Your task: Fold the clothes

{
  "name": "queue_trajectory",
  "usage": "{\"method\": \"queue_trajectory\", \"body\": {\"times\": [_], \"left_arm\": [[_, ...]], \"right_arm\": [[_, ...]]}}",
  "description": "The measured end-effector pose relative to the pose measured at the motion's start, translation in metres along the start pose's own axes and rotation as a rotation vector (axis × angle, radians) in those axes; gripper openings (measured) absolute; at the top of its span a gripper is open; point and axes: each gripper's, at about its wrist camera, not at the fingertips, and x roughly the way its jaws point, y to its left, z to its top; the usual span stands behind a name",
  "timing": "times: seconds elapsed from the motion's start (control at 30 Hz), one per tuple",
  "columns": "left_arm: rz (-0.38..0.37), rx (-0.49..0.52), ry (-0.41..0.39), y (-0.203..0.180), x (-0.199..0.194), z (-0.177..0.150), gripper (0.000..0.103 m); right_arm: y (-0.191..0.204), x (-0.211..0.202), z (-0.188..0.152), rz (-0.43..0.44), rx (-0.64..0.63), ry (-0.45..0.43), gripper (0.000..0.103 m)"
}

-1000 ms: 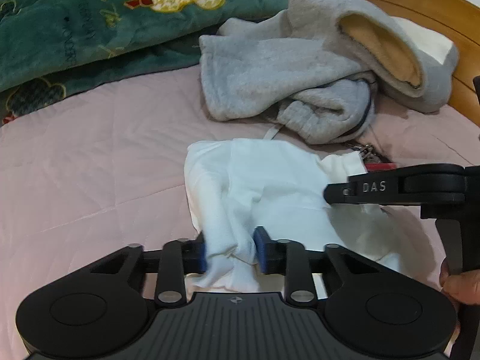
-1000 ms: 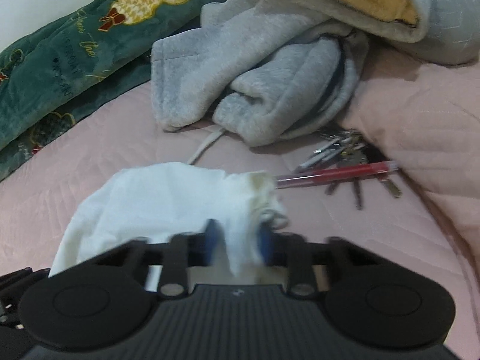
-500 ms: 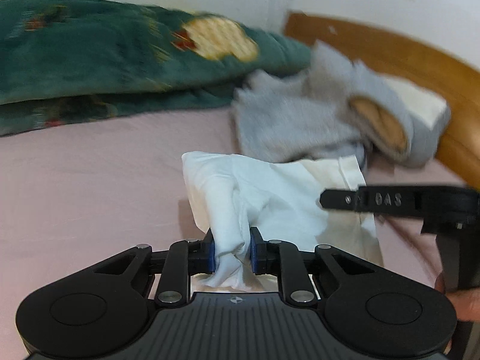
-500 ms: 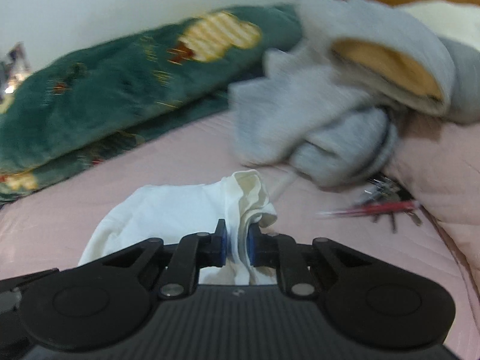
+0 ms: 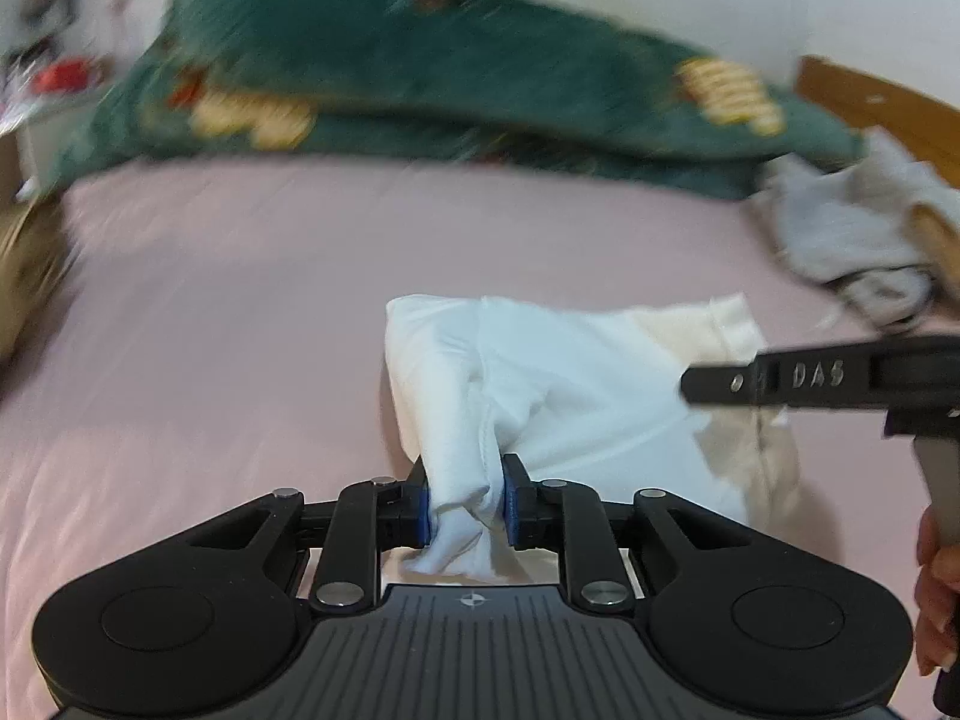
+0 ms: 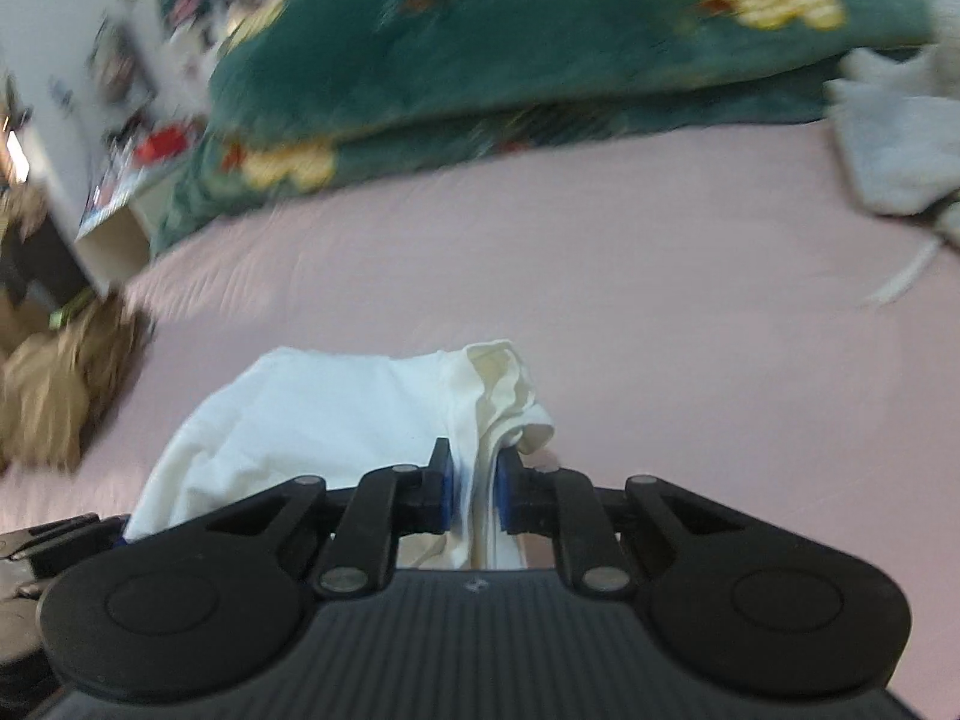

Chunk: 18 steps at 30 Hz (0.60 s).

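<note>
A white garment [image 5: 540, 384] hangs bunched between my two grippers, just above the pink bedsheet [image 5: 210, 330]. My left gripper [image 5: 465, 504] has a thick fold of it between its blue pads, which touch the cloth on both sides while the jaws are opening. In the right wrist view the garment's other end [image 6: 312, 408] runs into my right gripper [image 6: 474, 492], shut tight on a cream-edged fold. That right gripper's black arm [image 5: 780, 375] crosses the right of the left wrist view, with a person's hand [image 5: 936, 588] below it.
A folded green blanket [image 5: 420, 72] lies along the far side of the bed. A grey hoodie [image 5: 852, 234] is heaped at the right by the wooden headboard [image 5: 888, 108]. Brown fabric [image 6: 54, 396] and a cluttered white shelf [image 6: 114, 222] stand off the bed's left edge.
Both grippers swung left across the bed with the white garment in them. The hoodie slid to the right edge and the keys and red pen left view. The left jaws stand slightly wider.
</note>
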Motion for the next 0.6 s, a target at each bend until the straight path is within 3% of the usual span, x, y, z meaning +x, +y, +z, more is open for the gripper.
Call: {"method": "queue_trajectory", "body": {"times": [0.03,0.1,0.17,0.23,0.3,0.4,0.5,0.6], "left_arm": [[-0.007,-0.007,0.000,0.008,0.001,-0.009,0.036],[0.000,0.073,-0.002,0.005,-0.005,-0.014,0.046],[0.018,0.155,-0.011,0.002,-0.016,-0.013,0.062],[0.040,0.196,-0.045,0.005,-0.033,-0.006,0.073],[0.034,0.213,-0.085,0.006,-0.051,0.001,0.074],[-0.082,0.159,-0.151,-0.005,-0.074,0.011,0.088],[-0.178,0.172,-0.138,-0.038,-0.066,0.007,0.090],[-0.181,0.264,-0.090,-0.075,-0.055,0.004,0.090]], "right_arm": [[0.008,0.008,-0.003,-0.025,-0.019,0.009,0.016],[0.021,0.020,-0.010,-0.087,-0.055,0.021,0.021],[0.021,0.018,-0.012,-0.122,-0.037,0.041,0.043],[0.014,0.008,-0.006,-0.157,-0.005,0.076,0.082],[0.003,-0.018,-0.005,-0.187,0.043,0.037,0.089],[-0.021,-0.054,-0.015,-0.187,0.146,-0.021,0.100],[-0.039,-0.069,-0.028,-0.208,0.237,-0.004,0.100],[-0.046,-0.074,-0.039,-0.223,0.264,0.011,0.100]]}}
